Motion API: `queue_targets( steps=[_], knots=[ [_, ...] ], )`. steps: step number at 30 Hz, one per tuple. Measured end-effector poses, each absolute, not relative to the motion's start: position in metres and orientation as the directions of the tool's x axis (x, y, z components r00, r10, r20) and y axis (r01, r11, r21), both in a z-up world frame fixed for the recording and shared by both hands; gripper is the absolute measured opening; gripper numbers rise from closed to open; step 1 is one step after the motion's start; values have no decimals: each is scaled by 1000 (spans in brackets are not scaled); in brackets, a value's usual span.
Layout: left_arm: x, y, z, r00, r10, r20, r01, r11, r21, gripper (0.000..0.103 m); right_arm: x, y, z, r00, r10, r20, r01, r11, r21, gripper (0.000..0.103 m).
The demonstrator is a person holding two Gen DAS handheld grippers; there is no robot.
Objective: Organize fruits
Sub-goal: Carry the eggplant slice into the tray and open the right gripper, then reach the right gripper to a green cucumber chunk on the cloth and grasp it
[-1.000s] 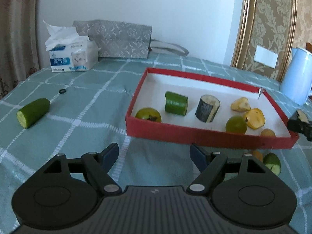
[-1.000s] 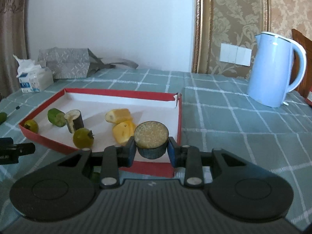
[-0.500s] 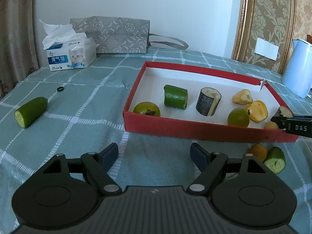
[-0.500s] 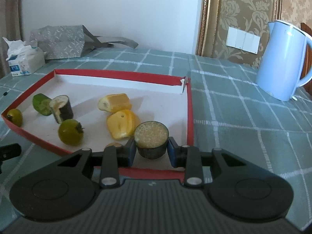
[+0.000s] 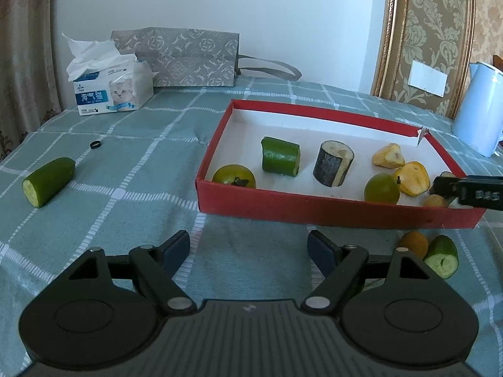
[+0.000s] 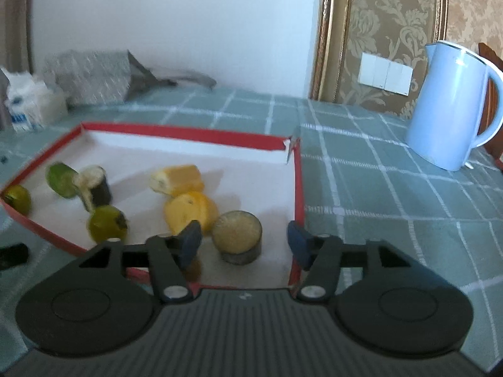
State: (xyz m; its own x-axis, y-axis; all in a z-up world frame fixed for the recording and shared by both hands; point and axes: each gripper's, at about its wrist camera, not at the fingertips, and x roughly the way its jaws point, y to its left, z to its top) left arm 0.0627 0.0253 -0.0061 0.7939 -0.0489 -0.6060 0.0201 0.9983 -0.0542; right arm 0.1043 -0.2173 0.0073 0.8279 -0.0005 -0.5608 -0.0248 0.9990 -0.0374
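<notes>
A red box [image 5: 314, 212] with a white floor holds several pieces: two green tomatoes, a cucumber chunk [image 5: 279, 160], a dark eggplant piece [image 5: 333, 168] and yellow pieces [image 5: 411, 177]. My right gripper [image 6: 244, 245] is open over the box's near right corner [image 6: 297, 188]; a dark round eggplant slice [image 6: 237, 237] stands on the box floor between its fingers. My left gripper [image 5: 248, 249] is open and empty above the cloth in front of the box. A cucumber half [image 5: 47, 180] lies far left. A small orange fruit [image 5: 415, 243] and a cucumber end [image 5: 441, 256] lie outside the box's front.
A tissue pack [image 5: 110, 89] and a grey patterned bag [image 5: 185, 58] stand at the table's back. A light blue kettle [image 6: 452, 106] stands right of the box. A small black ring [image 5: 95, 144] lies on the checked green cloth.
My right gripper moved over the box and opened; the eggplant slice it held now stands on the box floor. My left gripper stayed open and shifted slightly.
</notes>
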Motion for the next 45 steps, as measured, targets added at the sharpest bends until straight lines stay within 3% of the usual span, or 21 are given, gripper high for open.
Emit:
queue_targets(
  steps=[8, 12, 19, 29, 45],
  knots=[
    [61, 27, -6, 799, -40, -601, 7, 998, -57, 82, 63, -230, 17, 874, 10, -485, -4, 1000, 14, 62],
    [59, 28, -4, 806, -38, -590, 5, 998, -57, 82, 39, -241, 11, 876, 80, -475, -32, 994, 107, 70],
    [59, 27, -5, 806, -30, -591, 2, 999, -49, 82, 23, -248, -11, 827, 195, -527, -88, 971, 221, 70],
    [56, 27, -3, 809, -47, -586, 13, 998, -61, 82, 19, -212, -12, 807, 269, -526, -231, 963, 139, 70],
    [57, 26, -5, 800, -62, -597, 27, 997, -67, 82, 43, -178, -18, 780, 225, -584, -245, 968, 46, 70]
  ],
)
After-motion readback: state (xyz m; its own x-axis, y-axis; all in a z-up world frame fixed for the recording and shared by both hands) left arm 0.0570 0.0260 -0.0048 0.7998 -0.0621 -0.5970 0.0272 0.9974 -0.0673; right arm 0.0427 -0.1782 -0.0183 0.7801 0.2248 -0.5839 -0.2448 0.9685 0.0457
